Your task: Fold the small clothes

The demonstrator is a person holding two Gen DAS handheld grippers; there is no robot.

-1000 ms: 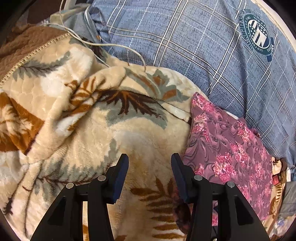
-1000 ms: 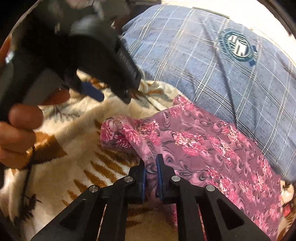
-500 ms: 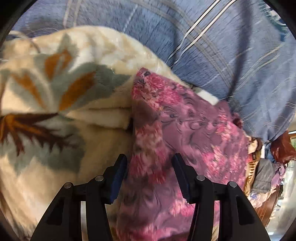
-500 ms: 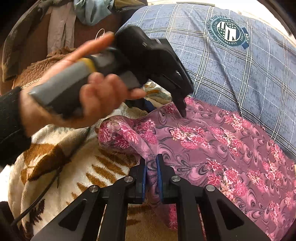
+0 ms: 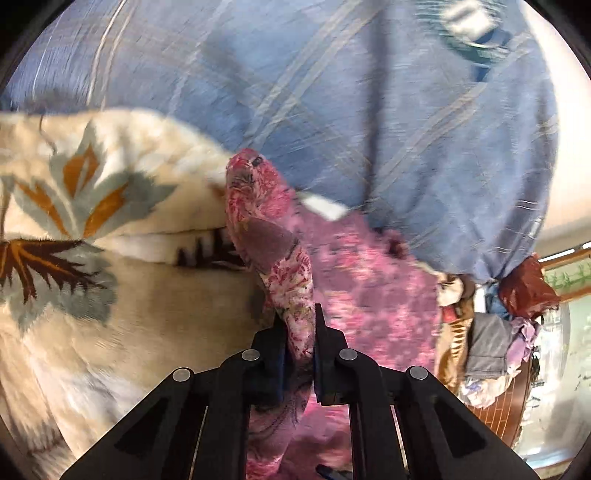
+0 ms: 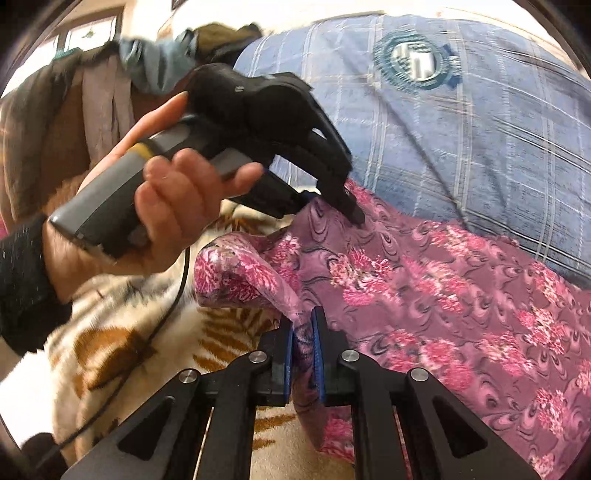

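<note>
The pink flowery cloth [image 6: 424, 288] lies on the cream leaf blanket [image 5: 122, 295] next to the blue checked cover [image 6: 461, 122], and the right tool [image 6: 302, 325] is pinched tight on a bunched fold at its near edge. The left tool [image 5: 298, 325] has just snapped closed on another fold of the same cloth (a hand [image 6: 166, 206] grips its handle). The round badge [image 6: 413, 62] on the blue cover is too blurry to read

Motion blur smears the blue checked cover [image 5: 332, 92] and its round emblem [image 5: 476, 26]. The pink floral garment [image 6: 424, 295] runs off the picture's right edge.
</note>
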